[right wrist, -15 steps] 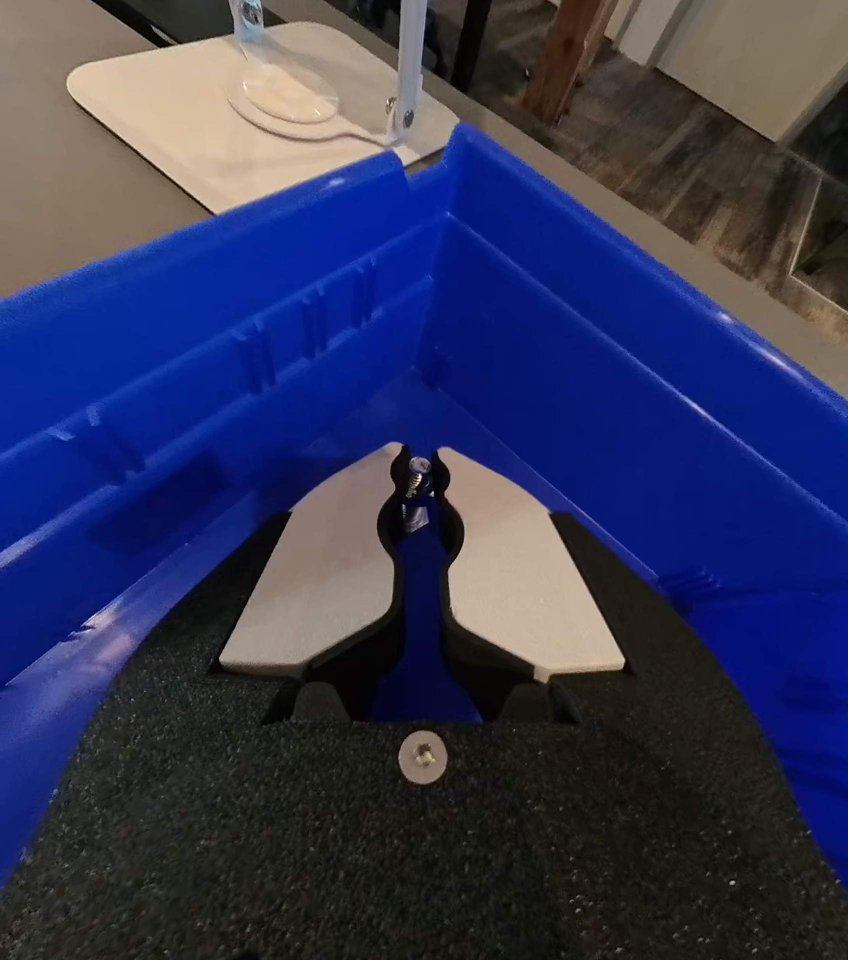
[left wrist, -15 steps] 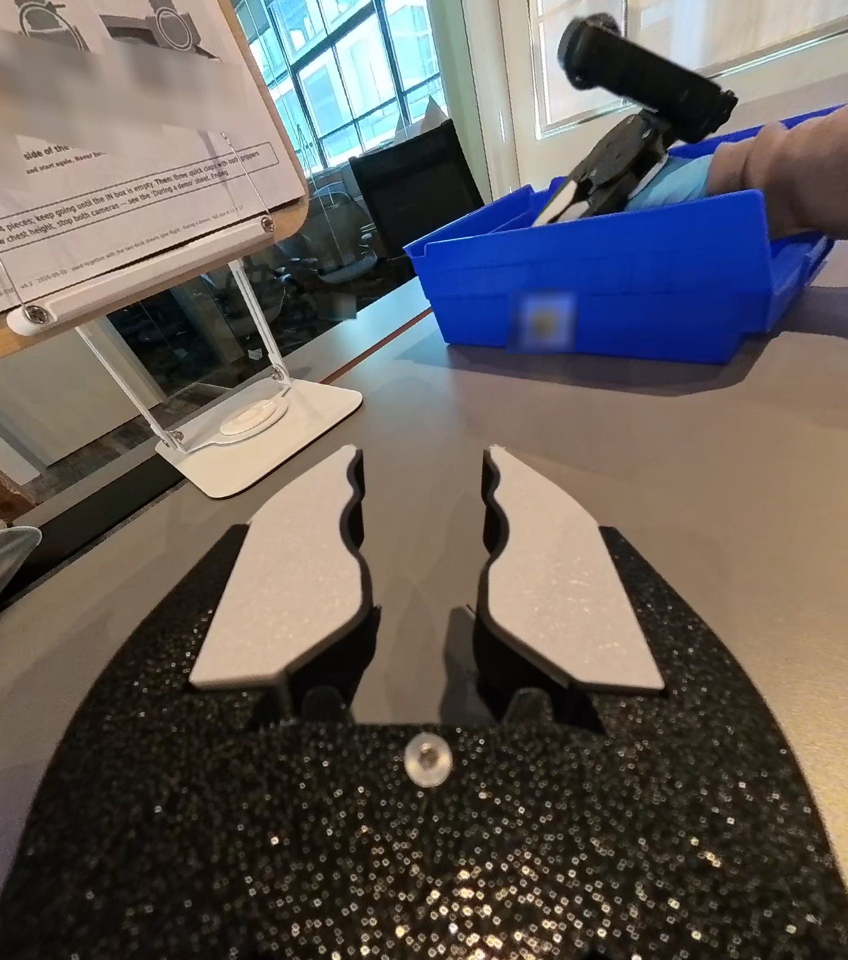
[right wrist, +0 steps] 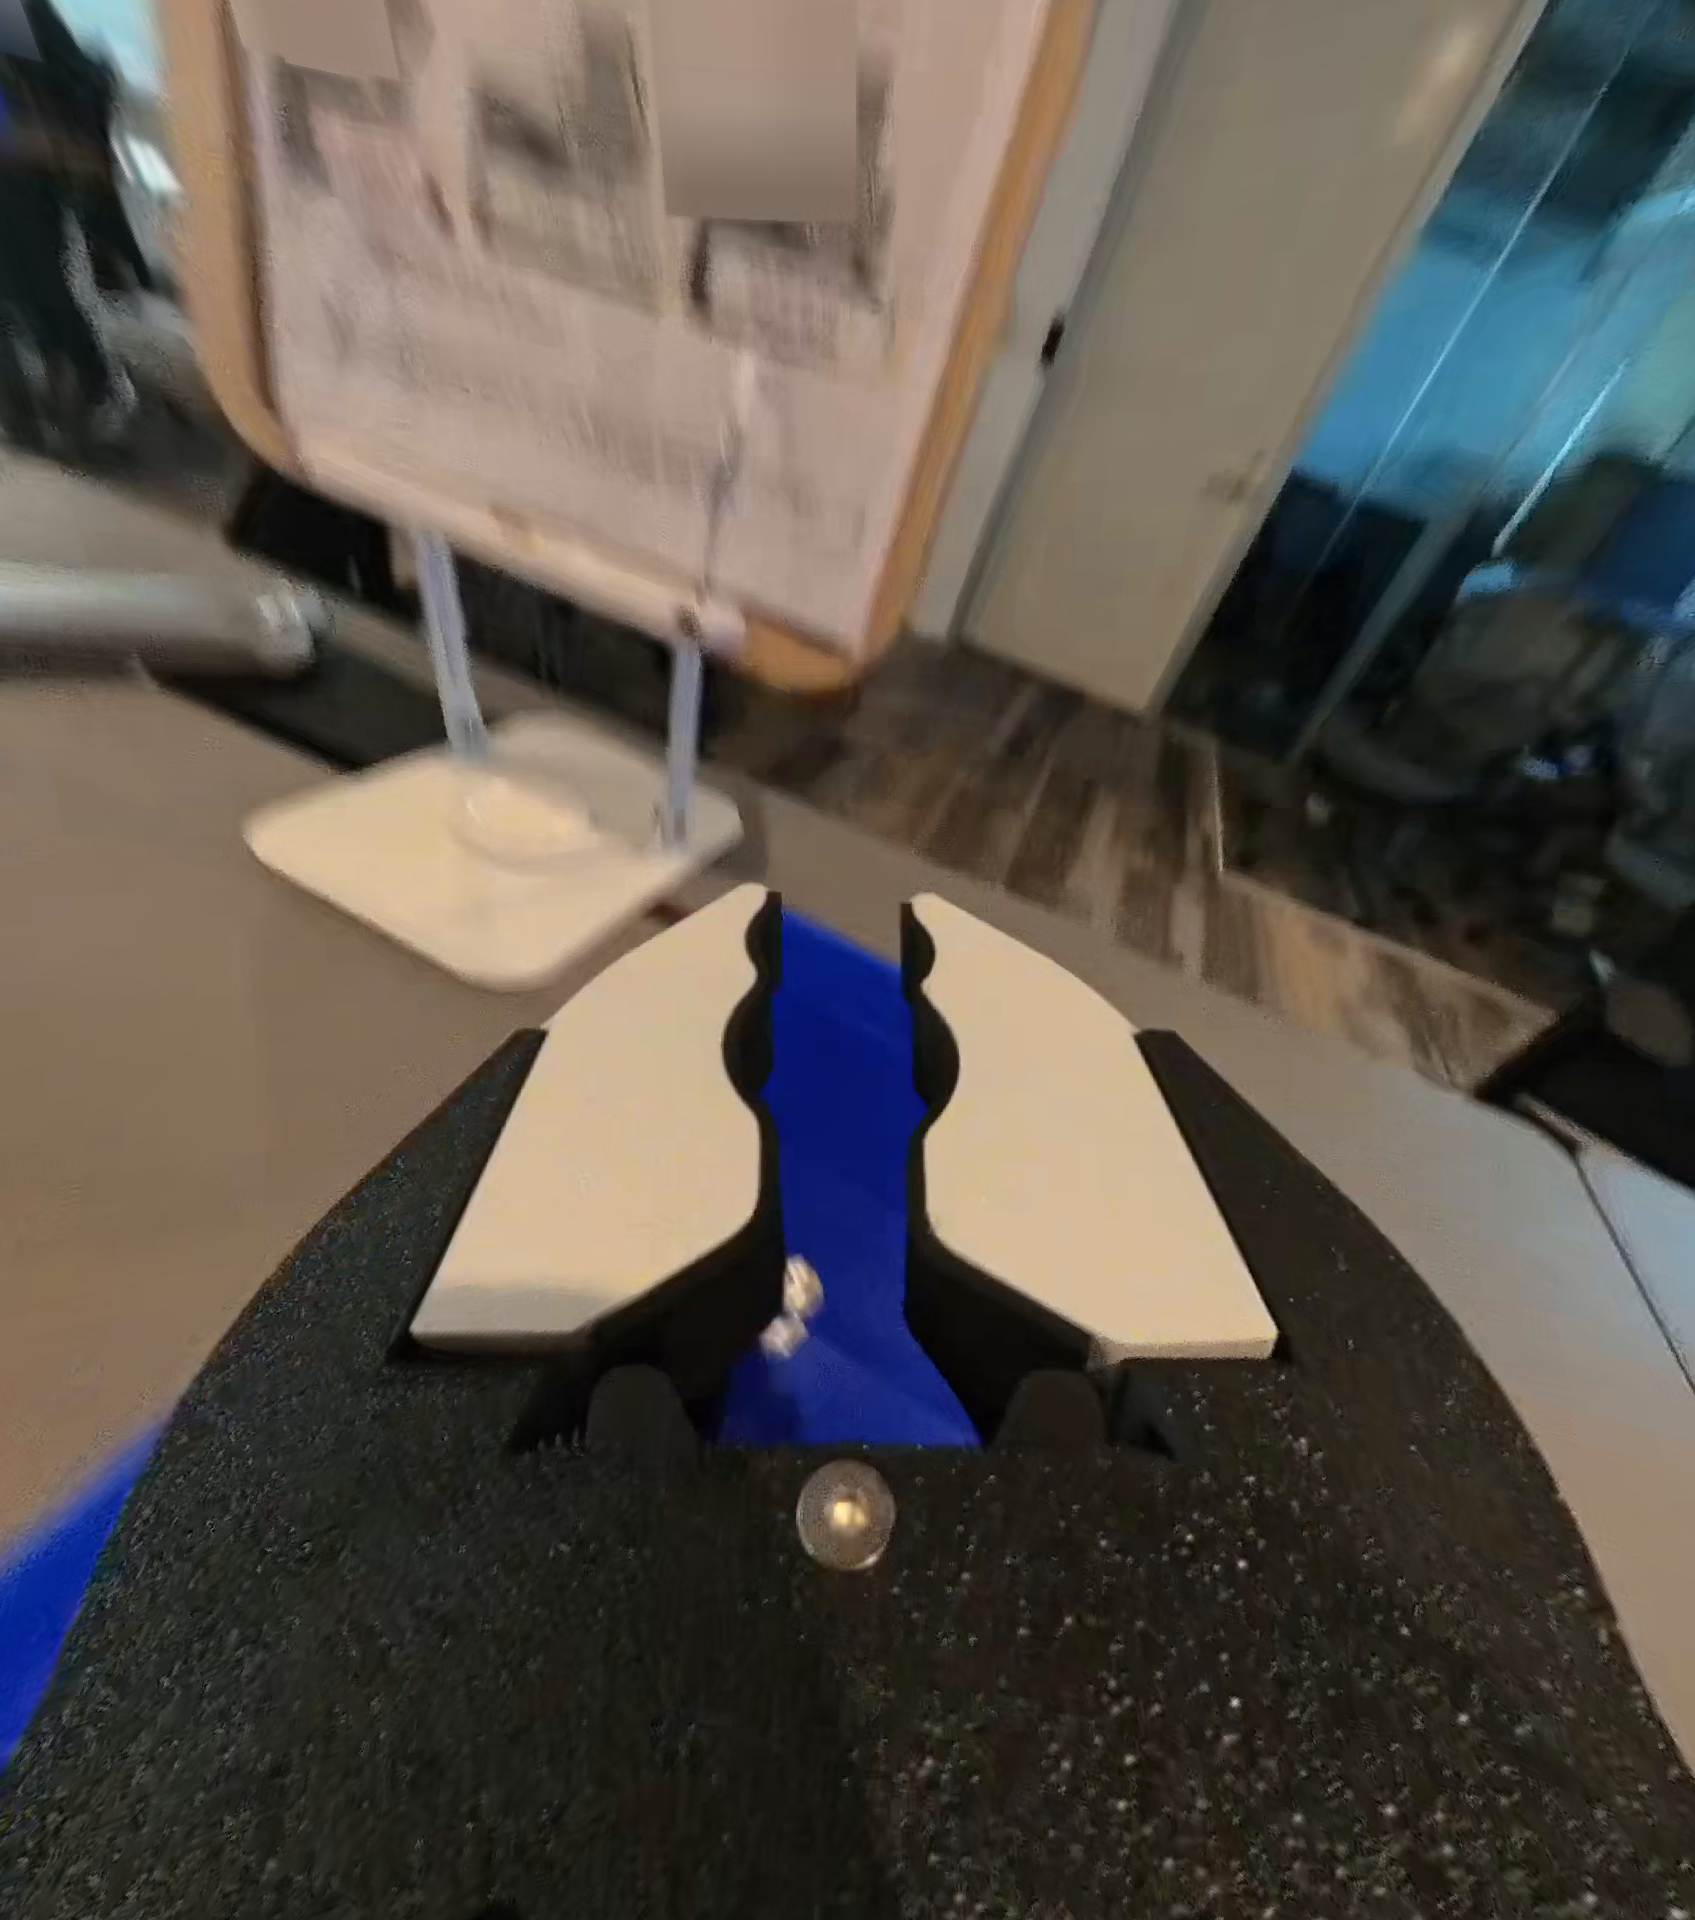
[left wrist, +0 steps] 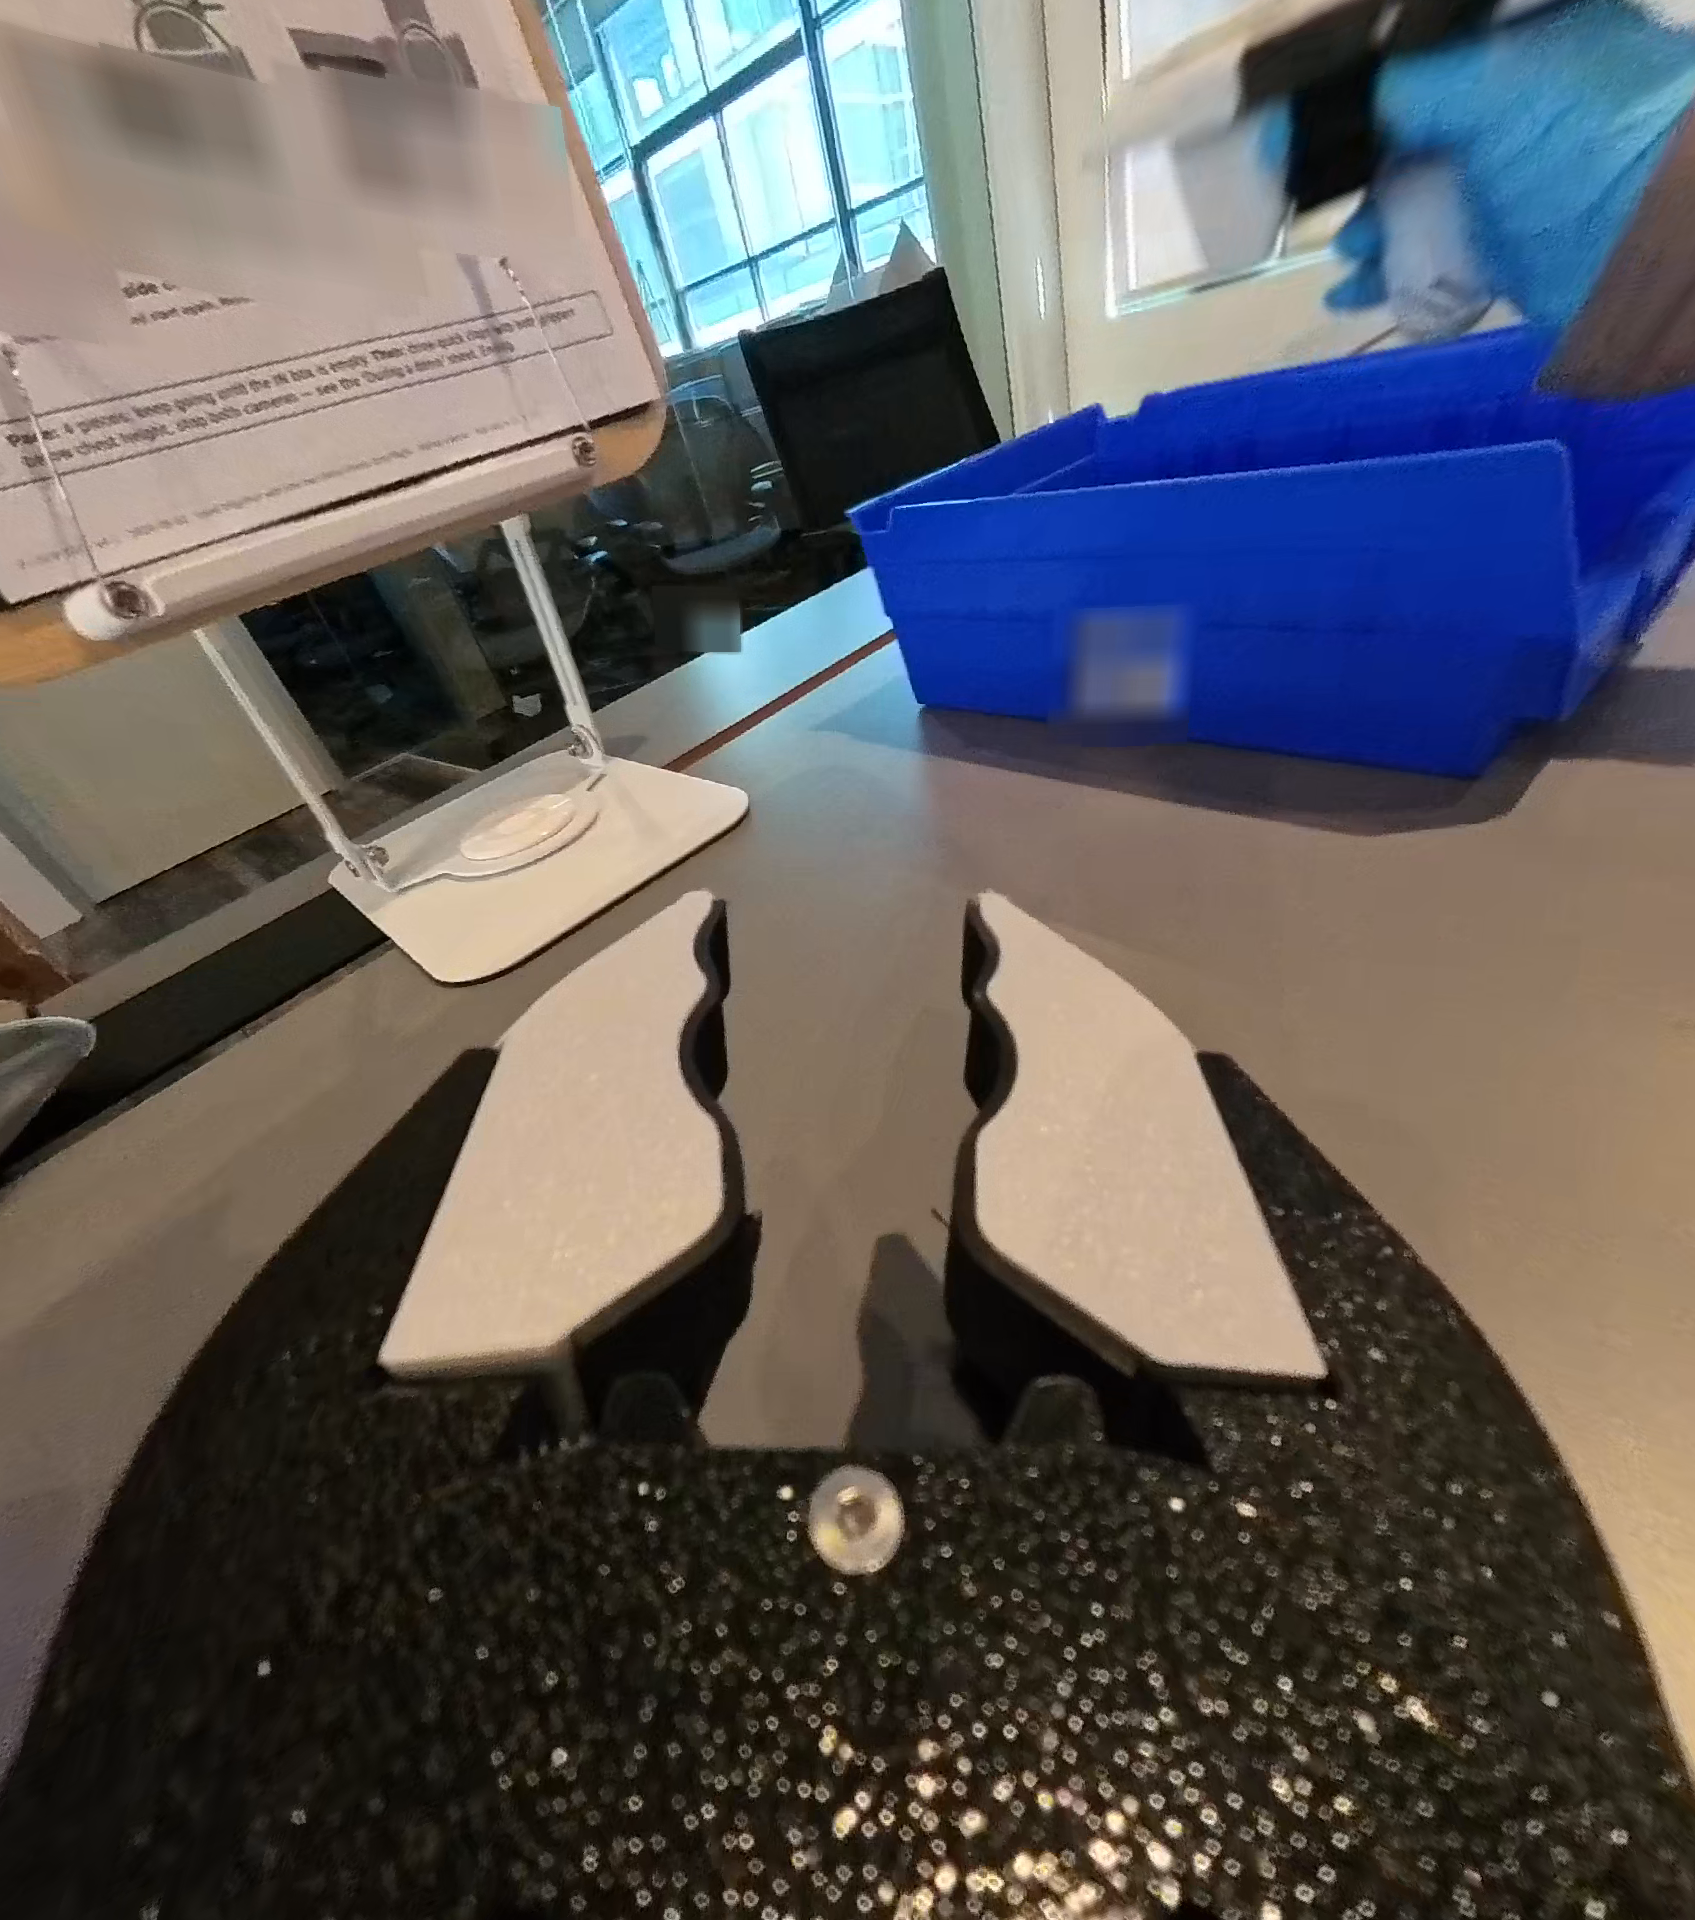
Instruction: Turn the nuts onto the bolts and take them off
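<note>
Grey table (left wrist: 1342, 987): 1 white stand base (left wrist: 542, 883) with clear struts, carrying a wood-edged board (left wrist: 230, 312) of printed sheets. Black chair (left wrist: 864, 405) beyond, before paned windows (left wrist: 770, 156).

A printed instruction sheet (left wrist: 230, 343) stands on the stand's board; a blurred label (left wrist: 1129, 665) fronts the blue bin (left wrist: 1342, 582)

Small silvery hardware (right wrist: 793, 1317), blurred, perhaps a nutted bolt, over blue bin (right wrist: 827, 1049).

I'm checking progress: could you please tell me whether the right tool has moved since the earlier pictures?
Yes: the right tool has risen out of the blue bin.
</note>
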A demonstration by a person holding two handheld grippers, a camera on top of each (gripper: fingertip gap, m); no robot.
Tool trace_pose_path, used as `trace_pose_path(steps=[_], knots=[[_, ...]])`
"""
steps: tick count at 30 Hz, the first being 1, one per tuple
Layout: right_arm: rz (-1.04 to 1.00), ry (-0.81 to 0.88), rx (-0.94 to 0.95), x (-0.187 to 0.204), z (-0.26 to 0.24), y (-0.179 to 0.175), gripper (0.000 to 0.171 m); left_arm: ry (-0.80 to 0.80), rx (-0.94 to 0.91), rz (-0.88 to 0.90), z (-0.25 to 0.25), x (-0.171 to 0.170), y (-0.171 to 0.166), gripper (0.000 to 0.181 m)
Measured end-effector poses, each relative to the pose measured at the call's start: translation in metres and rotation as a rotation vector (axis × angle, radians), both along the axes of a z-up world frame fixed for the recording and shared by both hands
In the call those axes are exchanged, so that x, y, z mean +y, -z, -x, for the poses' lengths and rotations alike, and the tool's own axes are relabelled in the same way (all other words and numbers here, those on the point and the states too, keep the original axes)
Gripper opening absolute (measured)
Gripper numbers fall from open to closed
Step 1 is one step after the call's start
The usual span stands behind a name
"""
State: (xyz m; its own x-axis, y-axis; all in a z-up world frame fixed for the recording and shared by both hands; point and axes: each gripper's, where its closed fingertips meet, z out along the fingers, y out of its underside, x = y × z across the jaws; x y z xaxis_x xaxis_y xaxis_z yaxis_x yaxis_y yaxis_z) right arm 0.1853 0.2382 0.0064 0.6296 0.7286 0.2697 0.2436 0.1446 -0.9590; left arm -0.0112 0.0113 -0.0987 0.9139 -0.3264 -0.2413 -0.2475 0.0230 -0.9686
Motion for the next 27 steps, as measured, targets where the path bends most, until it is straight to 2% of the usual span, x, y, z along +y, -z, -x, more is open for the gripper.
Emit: trace_pose_path(steps=[3, 6, 12, 15, 18, 21, 27], knots=[[-0.098, -0.174, 0.123, -0.061, 0.033, -0.058, 0.02, -0.01, -0.032, 0.004, 0.004, 0.001, -0.001, 0.042], [-0.109, -0.424, 0.081, -0.129, 0.097, -0.076, 0.021, -0.009, -0.058, 0.004, 0.006, 0.001, -0.003, 0.042], [-0.103, -0.968, -0.28, -0.26, 0.252, -0.051, 0.02, -0.005, -0.056, -0.019, 0.006, -0.001, -0.005, 0.038], [-0.177, -1.163, -0.532, -0.309, 0.317, -0.028, 0.016, 0.001, -0.039, -0.018, 0.003, -0.001, -0.004, 0.037], [-0.223, -1.323, -0.831, -0.35, 0.366, 0.011, 0.018, 0.009, -0.017, -0.019, 0.0, -0.002, -0.003, 0.036], [-0.325, -1.309, -1.124, -0.348, 0.411, 0.052, 0.018, 0.012, 0.007, -0.021, -0.003, -0.002, -0.002, 0.036], [-0.299, -1.205, -1.502, -0.291, 0.469, 0.111, 0.021, 0.013, -0.011, -0.017, -0.002, -0.002, -0.003, 0.036]])
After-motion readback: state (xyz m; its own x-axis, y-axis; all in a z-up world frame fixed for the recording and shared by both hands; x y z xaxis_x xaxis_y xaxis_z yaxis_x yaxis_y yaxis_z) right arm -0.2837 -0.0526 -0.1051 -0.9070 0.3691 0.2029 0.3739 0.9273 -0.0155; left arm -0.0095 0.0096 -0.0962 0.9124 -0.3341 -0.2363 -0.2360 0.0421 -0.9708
